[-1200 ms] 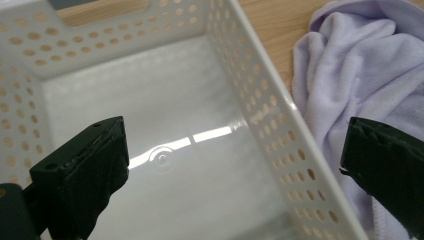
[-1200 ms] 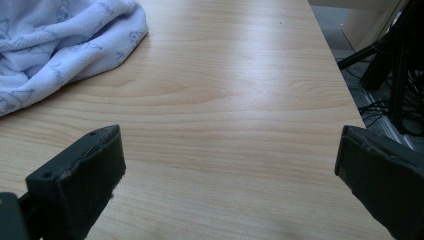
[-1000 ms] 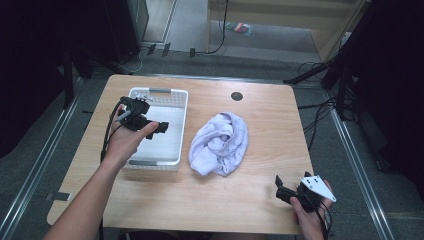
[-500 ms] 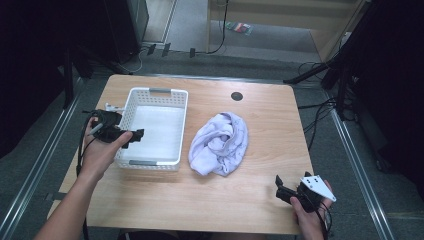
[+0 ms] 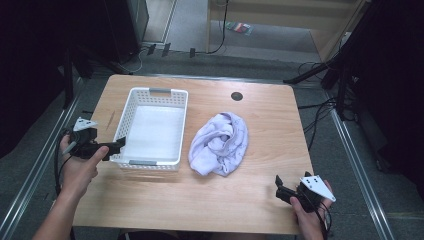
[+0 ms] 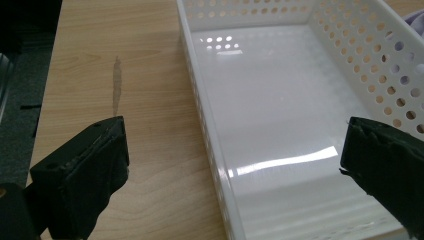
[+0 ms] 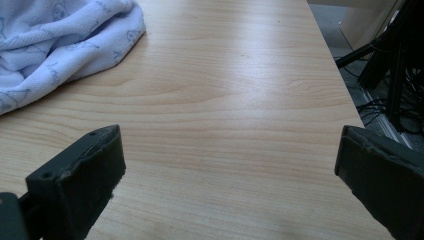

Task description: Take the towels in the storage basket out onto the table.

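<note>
Right gripper (image 5: 280, 187) low at the desk's (image 5: 210, 205) near right edge, fingers (image 7: 75, 185) spread wide, grasping nothing; bare wood between them. Cloth (image 5: 220, 142), a crumpled pale heap, lies up and to the left of it at desk centre, well apart; no clear long axis. Left gripper (image 5: 117, 148), fingers likewise released, sits straddling the near left wall of the white basket (image 5: 150, 92); basket just beside the cloth's left. Judgement: the left is nearer the cloth.

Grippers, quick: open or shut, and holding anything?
Left gripper: open, holding nothing, jaws straddling the white basket's near wall.
Right gripper: open, empty, over bare table.
</note>
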Tool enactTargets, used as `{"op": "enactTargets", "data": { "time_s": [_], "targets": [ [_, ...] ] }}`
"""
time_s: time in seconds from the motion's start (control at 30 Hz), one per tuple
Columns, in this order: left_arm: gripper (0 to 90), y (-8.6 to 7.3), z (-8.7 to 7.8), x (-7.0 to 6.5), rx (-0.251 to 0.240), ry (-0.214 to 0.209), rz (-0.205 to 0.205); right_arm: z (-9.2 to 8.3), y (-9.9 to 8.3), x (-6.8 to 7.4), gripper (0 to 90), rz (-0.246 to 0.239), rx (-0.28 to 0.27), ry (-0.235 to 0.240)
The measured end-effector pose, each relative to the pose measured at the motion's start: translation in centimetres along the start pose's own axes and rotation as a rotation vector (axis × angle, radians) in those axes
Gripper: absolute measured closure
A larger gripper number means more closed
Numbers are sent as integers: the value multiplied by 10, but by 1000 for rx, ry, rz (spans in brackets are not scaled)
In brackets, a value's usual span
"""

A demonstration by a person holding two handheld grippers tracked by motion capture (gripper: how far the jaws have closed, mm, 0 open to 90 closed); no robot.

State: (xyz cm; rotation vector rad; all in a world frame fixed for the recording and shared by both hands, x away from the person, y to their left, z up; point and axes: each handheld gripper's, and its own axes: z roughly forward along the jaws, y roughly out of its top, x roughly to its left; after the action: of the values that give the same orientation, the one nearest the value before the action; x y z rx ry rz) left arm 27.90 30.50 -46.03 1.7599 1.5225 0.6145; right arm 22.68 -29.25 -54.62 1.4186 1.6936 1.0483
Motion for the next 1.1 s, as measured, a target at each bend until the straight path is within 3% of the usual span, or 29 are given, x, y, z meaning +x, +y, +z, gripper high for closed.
{"op": "enactTargets", "data": {
  "time_s": [0.27,0.47,0.5,0.6,0.8,0.87,0.9,1.1],
  "targets": [
    [0,-25,-15,17,-74,30,-32,0,0,1,0,-7,-1,-6],
    [0,-41,-23,28,-111,22,-59,0,0,1,0,-10,1,-13],
    [0,-50,-26,34,-128,20,-73,0,0,1,0,-10,1,-13],
    [0,-57,-26,38,-126,22,-81,0,0,1,0,-8,1,-12],
    [0,-86,-27,54,-135,49,-129,1,0,1,0,-8,4,-19],
    [0,-90,-27,56,-129,52,-126,1,0,2,0,-9,4,-19],
    [0,-96,-27,59,-125,86,-134,1,0,2,0,-10,4,-20],
    [0,-109,-26,67,-121,78,-127,1,0,2,0,-11,1,-22]
  ]
}}
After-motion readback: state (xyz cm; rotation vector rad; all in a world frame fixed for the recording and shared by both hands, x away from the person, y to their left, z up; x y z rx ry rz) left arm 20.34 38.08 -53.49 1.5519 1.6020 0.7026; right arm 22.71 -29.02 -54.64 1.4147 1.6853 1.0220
